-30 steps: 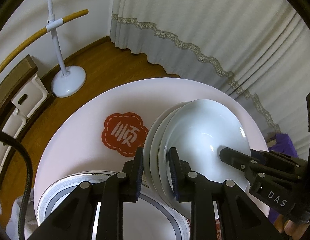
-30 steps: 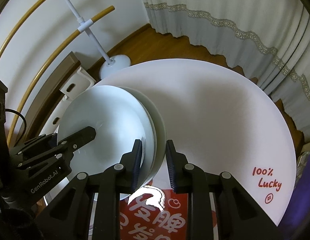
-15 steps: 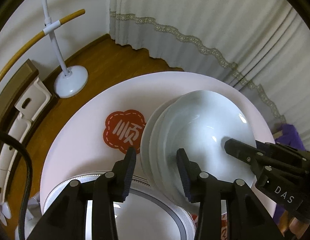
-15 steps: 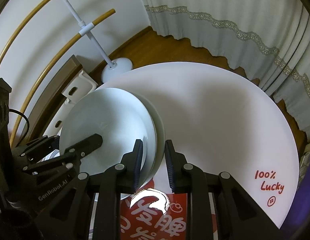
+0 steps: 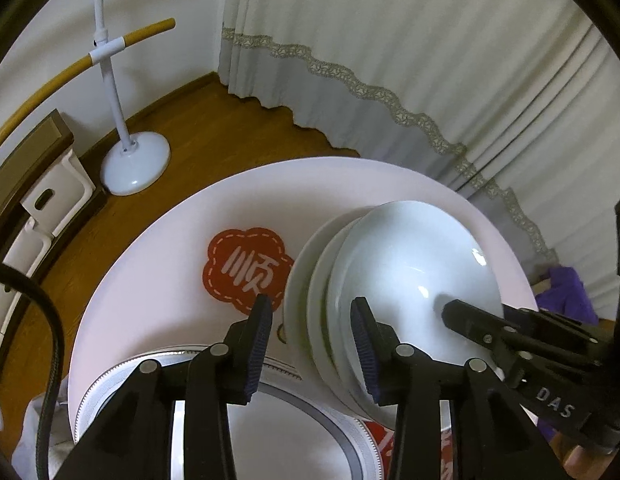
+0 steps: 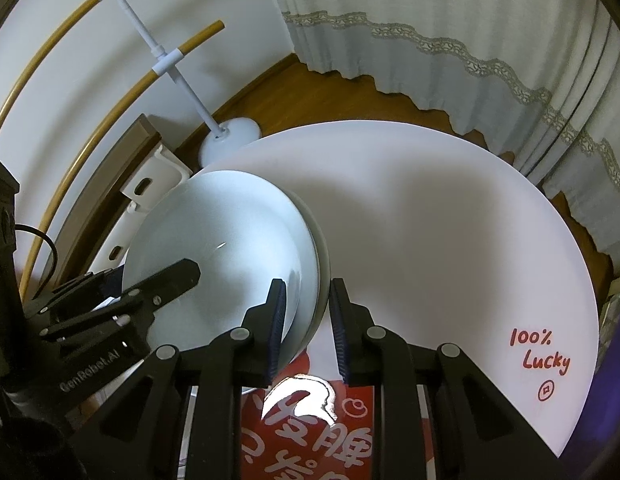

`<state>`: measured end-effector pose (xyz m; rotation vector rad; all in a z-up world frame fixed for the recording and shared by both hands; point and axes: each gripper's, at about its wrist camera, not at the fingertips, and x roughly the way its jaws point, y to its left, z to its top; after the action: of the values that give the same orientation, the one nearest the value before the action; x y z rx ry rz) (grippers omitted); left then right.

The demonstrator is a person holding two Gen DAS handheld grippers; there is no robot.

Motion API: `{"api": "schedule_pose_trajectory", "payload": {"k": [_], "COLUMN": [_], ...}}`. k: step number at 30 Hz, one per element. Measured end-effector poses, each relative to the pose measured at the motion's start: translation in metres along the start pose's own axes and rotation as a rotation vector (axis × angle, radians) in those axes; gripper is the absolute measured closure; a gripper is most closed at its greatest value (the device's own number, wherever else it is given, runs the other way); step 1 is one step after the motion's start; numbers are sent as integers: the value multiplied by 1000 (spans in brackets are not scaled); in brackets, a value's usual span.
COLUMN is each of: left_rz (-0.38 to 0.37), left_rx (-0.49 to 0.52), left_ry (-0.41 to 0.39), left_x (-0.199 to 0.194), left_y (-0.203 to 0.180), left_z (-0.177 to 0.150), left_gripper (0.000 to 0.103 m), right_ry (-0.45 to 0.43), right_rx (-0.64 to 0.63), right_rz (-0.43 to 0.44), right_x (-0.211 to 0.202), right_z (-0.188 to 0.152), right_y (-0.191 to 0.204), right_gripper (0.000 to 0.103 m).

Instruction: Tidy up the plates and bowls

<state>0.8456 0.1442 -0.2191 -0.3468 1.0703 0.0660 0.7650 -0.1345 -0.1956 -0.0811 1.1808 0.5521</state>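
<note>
Bowls [image 5: 410,280] stacked on the worktop [image 6: 450,220] now sit freed by widened left tongs [image 5: 312,344], right tongs [image 6: 308,320] still pinching their rim.

Round white table [image 5: 158,280] — stacked bowls [image 5: 410,280], plate [image 5: 270,432]

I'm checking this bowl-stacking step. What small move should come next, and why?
Probably draw the left gripper back off the stack of bowls. Its jaws stand open astride the rims without pressing on them. The right gripper looks clamped on the opposite rim, and the stack seems to rest on the white table, so the left one holds nothing.
</note>
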Motion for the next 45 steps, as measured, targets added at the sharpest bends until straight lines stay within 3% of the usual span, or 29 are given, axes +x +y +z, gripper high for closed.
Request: {"api": "schedule_pose_trajectory", "payload": {"k": [3, 8, 31, 45], "left_rz": [-19, -5, -24, -17], "left_rx": [-35, 4, 1, 4], "left_ry": [12, 13, 16, -1], "left_x": [3, 4, 8, 11], "left_y": [6, -3, -5, -8], "left_z": [0, 1, 0, -1], "left_gripper": [66, 73, 74, 76], "right_ry": [2, -4, 19, -9], "right_rx": [2, 10, 62, 26], "right_rz": [5, 10, 1, -71], "right_x": [-1, -2, -2, -2], "right_z": [0, -2, -7, -12], "right_y": [0, 0, 0, 14], "right_gripper": [80, 78, 74, 75]}}
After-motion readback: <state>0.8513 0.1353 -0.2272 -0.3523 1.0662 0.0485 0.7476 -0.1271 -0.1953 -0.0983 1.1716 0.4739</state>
